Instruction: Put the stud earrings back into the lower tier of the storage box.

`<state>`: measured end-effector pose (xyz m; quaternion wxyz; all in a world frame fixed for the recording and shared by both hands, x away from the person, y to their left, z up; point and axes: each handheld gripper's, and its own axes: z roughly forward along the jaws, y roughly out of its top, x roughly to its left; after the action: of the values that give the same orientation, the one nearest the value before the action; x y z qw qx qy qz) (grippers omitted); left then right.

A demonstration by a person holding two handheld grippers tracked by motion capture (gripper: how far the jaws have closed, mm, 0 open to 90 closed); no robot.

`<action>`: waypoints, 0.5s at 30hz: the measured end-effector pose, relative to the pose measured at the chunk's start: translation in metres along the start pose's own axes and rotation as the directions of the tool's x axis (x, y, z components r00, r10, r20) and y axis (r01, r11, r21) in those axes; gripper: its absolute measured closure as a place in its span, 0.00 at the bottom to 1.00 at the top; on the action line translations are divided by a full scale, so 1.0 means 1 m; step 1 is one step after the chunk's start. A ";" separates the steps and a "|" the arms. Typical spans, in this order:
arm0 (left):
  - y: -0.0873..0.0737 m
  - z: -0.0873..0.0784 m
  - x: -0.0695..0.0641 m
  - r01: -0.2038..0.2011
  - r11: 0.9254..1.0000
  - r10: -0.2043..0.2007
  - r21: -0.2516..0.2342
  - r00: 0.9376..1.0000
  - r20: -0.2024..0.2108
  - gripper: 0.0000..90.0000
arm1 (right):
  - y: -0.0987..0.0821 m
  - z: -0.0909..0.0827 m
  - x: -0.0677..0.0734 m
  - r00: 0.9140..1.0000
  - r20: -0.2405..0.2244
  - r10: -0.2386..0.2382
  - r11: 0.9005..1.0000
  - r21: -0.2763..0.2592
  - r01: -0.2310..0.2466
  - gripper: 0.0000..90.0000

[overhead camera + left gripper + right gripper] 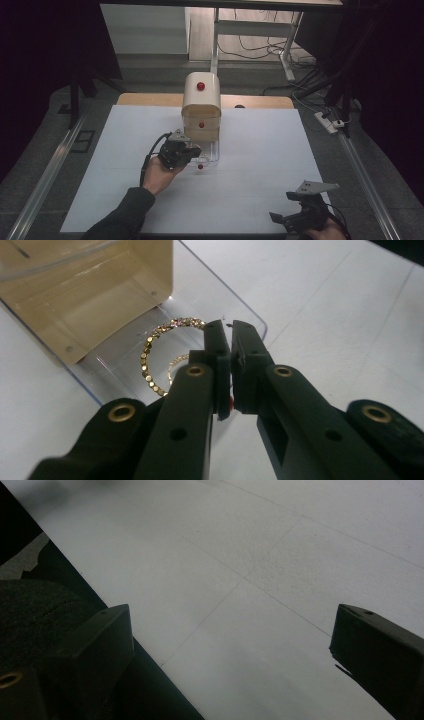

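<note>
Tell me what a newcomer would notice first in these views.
First, the cream jewellery box with red knobs at the table's far middle, its clear bottom drawer pulled out toward the person. In the left gripper view, a gold beaded bracelet lies in that drawer, and the left tool is shut on the drawer's red knob. The right tool rests open at the table's near right corner.

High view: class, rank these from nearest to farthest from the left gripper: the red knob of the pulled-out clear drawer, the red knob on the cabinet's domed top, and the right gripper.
From the left gripper:
1. Clear drawer's red knob, just beside the jaws.
2. Domed top's red knob, up behind, on the cabinet.
3. Right gripper, at the table's near right corner.
</note>
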<state>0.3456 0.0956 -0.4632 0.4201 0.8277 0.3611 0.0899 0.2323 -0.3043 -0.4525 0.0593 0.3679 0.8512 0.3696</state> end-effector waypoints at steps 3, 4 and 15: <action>-0.002 0.008 0.002 0.009 1.000 -0.009 0.005 1.000 0.000 0.97 | 0.000 0.000 0.000 1.000 -0.001 -0.001 1.000 0.000 0.001 0.04; -0.002 0.010 0.003 0.010 1.000 -0.010 0.007 1.000 -0.002 0.97 | 0.000 0.000 0.000 1.000 -0.001 -0.001 1.000 0.000 0.001 0.04; -0.018 0.029 0.016 0.096 0.994 -0.096 0.050 0.995 -0.016 0.95 | 0.000 0.000 0.001 1.000 -0.002 -0.009 1.000 0.006 0.009 0.04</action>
<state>0.3606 0.0951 -0.4980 0.4002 0.8192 0.4054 0.0659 0.2320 -0.3036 -0.4526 0.0591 0.3640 0.8540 0.3671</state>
